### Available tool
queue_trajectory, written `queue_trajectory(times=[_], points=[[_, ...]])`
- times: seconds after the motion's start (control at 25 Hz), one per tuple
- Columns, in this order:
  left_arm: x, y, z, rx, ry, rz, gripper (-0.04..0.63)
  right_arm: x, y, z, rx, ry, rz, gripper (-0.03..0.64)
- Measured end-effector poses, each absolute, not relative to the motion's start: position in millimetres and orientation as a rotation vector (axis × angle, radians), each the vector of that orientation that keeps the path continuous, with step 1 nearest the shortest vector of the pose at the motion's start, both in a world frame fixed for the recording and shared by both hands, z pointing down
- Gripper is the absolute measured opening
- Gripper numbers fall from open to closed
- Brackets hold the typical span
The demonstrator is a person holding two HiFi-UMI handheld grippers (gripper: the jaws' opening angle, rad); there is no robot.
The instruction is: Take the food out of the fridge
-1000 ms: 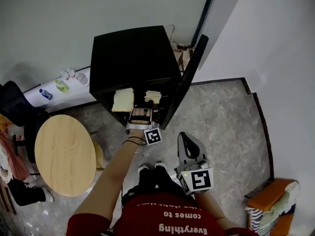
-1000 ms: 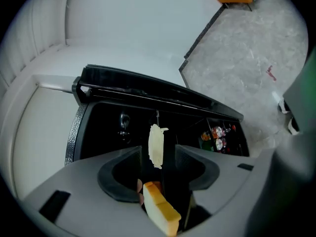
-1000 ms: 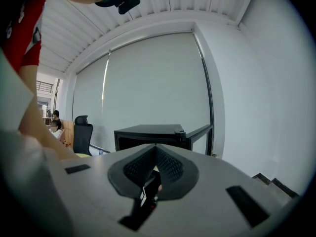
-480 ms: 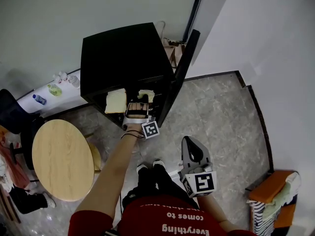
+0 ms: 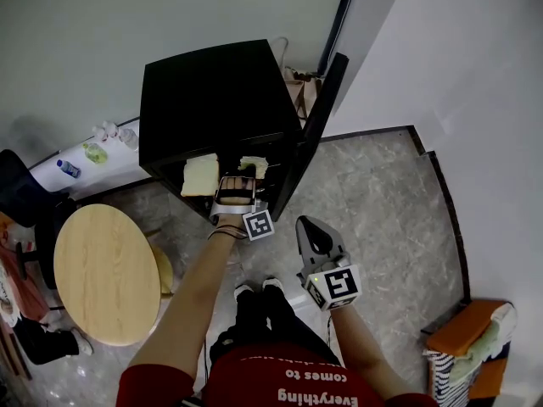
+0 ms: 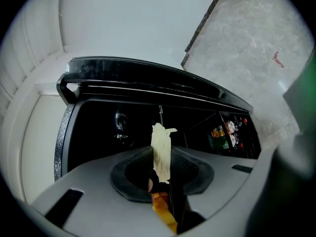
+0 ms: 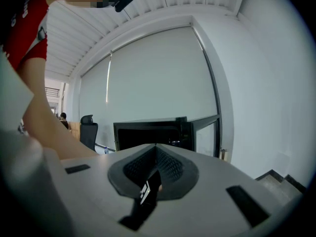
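Note:
The black mini fridge [image 5: 212, 91] stands open, its door [image 5: 321, 113] swung to the right. A pale bread slice [image 5: 200, 175] lies on the shelf at the left. My left gripper [image 5: 240, 179] reaches into the shelf beside it. Its jaws are closing on a thin pale piece of food [image 6: 161, 152] with an orange part below, which stands upright between the pads and touches them. The same food [image 5: 252, 166] shows at the gripper's tip in the head view. My right gripper [image 5: 307, 230] hangs shut and empty over the floor, in front of the door.
A round wooden table [image 5: 106, 274] stands at the left, with a dark office chair [image 5: 21, 189] beyond it. Small bottles sit on a white ledge [image 5: 93, 153]. Bottles and cans fill the door shelf [image 6: 228, 132]. An orange seat [image 5: 462, 337] is at the lower right.
My left gripper has pushed forward to the fridge shelf. My right gripper has shifted left and nearer the fridge door in the picture.

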State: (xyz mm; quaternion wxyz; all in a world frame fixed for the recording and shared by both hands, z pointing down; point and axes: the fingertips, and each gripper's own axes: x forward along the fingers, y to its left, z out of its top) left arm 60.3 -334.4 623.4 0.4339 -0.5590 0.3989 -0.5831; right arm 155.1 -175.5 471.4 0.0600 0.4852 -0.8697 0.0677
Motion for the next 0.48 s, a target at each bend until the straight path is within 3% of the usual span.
queue_trajectory(times=[0.24,0.48], points=[[61,-334,625,-1.425,1.002,-1.421,0.095,125,-249,549,1.344,-2.560,0.327,0.009],[60,-330,627,-1.451,0.982,-1.394,0.095,110,-254,566,1.286,-2.554,0.379,0.009]])
